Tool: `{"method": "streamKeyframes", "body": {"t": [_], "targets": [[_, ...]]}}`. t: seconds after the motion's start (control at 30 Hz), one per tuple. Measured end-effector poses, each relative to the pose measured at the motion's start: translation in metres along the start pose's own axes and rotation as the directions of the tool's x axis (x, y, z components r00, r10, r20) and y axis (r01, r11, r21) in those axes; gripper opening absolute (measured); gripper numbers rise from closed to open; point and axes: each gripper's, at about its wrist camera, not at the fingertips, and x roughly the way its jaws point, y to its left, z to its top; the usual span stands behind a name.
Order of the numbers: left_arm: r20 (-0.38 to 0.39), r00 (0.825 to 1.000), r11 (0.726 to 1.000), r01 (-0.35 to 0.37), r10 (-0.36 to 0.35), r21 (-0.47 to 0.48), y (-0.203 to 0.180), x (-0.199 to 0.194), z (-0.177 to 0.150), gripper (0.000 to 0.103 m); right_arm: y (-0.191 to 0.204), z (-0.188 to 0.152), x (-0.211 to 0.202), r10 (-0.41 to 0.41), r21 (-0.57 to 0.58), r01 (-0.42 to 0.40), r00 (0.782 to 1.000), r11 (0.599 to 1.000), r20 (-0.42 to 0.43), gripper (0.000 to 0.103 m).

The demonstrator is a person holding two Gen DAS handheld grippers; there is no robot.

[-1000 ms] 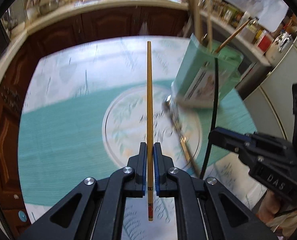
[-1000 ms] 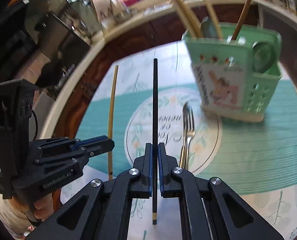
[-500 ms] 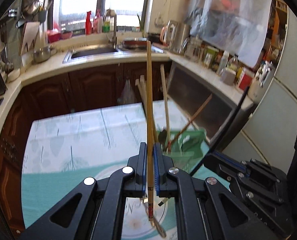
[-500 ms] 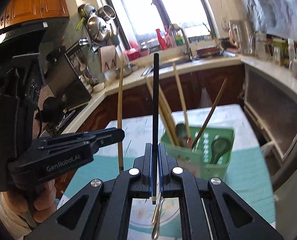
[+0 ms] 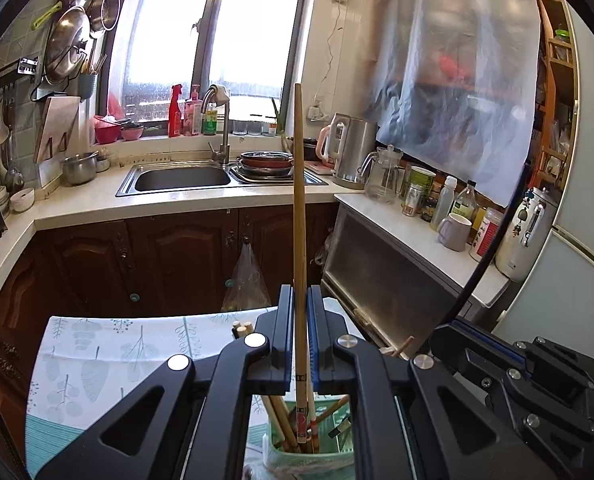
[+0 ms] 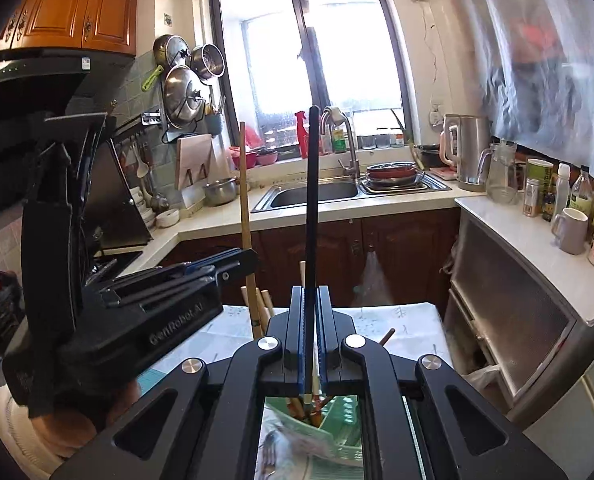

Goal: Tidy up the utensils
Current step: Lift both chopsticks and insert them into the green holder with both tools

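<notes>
Both grippers lifted off table since a second ago. Left gripper [image 5: 297, 336] clamps wood chopstick [image 5: 298, 208]; right gripper [image 6: 309, 328] clamps black chopstick [image 6: 311, 208]. Both now poised above green caddy [image 5: 297, 456], lower ends near its mouth. Drop-in likely next.

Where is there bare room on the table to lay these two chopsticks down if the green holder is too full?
The leaf-print tablecloth left of the left gripper is bare back to its far edge. A smaller bare strip lies right of the right gripper. The green holder directly below is crowded with sticks. The black chopstick and wooden chopstick are both clamped.
</notes>
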Motion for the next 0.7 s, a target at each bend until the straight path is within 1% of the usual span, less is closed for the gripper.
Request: {"method": "streamKeyframes", "body": {"t": [0.1, 0.2, 0.33, 0.5, 0.6, 0.63, 0.67, 0.7], "targets": [[0.004, 1.0, 1.0, 0.018, -0.017, -0.02, 0.002, 0.016, -0.016, 0.004, -0.008, -0.004, 0.02, -0.005, -0.008, 0.005, 1.0, 1.0, -0.022, 0.004], [0.008, 1.0, 0.999, 0.023, -0.023, -0.035, 0.006, 0.026, -0.034, 0.004, -0.004, -0.026, 0.053, -0.007, -0.019, 0.006, 0.998, 1.0, -0.056, 0.004], [-0.022, 0.999, 0.998, 0.03, -0.031, -0.046, 0.011, 0.036, -0.055, 0.004, -0.001, -0.051, 0.081, 0.02, -0.025, -0.023, 0.993, 0.999, -0.117, 0.005], [-0.066, 0.997, 0.998, 0.025, -0.029, -0.059, 0.018, 0.036, -0.073, 0.004, 0.0, -0.082, 0.118, 0.061, -0.031, -0.069, 0.978, 0.997, -0.201, 0.005], [-0.091, 0.995, 0.996, 0.034, -0.041, -0.078, 0.024, 0.033, -0.079, 0.009, 0.002, -0.098, 0.138, 0.092, -0.017, -0.099, 0.968, 0.995, -0.232, 0.005], [-0.103, 0.994, 0.996, 0.03, -0.038, -0.082, 0.026, 0.033, -0.08, 0.014, 0.004, -0.106, 0.145, 0.096, -0.013, -0.102, 0.966, 0.995, -0.239, 0.006], [-0.11, 0.993, 0.996, 0.039, -0.048, -0.083, 0.027, 0.032, -0.081, 0.016, 0.004, -0.108, 0.148, 0.098, -0.009, -0.103, 0.965, 0.995, -0.245, 0.006], [-0.12, 0.991, 0.996, 0.047, -0.056, -0.081, 0.027, 0.031, -0.081, 0.017, 0.006, -0.111, 0.15, 0.1, -0.007, -0.105, 0.964, 0.994, -0.246, 0.006]]}}
